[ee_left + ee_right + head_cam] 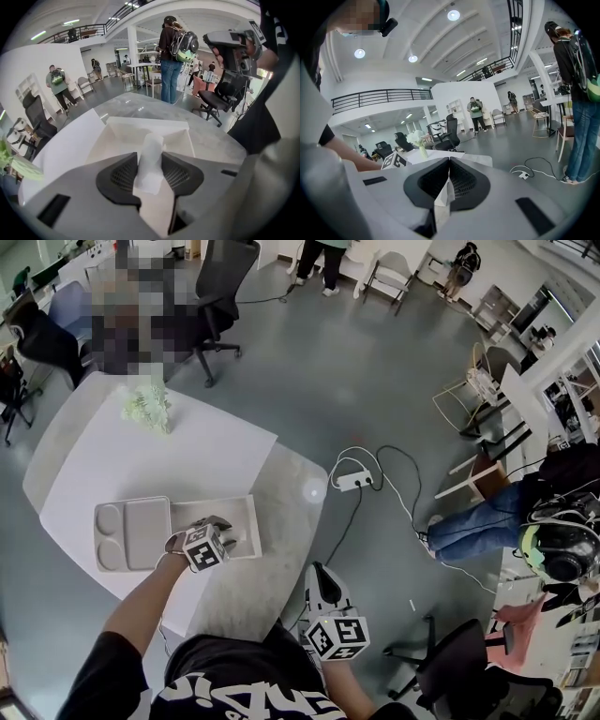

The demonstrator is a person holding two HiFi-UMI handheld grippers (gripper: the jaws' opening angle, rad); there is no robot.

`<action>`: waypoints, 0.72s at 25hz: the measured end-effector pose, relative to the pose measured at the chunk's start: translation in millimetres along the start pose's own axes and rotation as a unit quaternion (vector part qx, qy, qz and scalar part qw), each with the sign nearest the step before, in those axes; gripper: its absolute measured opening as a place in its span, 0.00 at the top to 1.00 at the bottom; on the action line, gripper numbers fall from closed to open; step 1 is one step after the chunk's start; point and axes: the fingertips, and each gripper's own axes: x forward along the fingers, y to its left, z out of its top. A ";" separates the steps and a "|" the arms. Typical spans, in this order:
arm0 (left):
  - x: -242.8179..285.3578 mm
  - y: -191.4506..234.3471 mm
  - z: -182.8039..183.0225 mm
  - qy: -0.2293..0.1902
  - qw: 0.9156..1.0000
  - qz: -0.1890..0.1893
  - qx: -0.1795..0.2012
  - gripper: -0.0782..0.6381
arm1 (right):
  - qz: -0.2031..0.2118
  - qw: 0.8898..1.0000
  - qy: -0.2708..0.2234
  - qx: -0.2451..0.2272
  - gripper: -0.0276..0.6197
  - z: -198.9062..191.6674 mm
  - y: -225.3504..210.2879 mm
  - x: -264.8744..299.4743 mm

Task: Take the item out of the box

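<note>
Left gripper (pixel 150 160): my pads clamp a white packet (pixel 151 143) upright between them | open white box (pixel 140 125) just ahead of and below the jaws, the packet's far end over its hollow | right gripper (pixel 449 163): my jaws together, pinching a white paper scrap (pixel 442 199), well apart from the box.

No readable text is showing anywhere; the white lettering on the person's black shirt (pixel 246 697) is blurring, staying illegible.
</note>
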 end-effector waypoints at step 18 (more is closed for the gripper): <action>-132.1 13.4 52.3 -0.131 0.982 0.123 -0.050 0.67 | 0.035 0.999 -0.009 -0.019 0.92 10.5 26.6 -10.0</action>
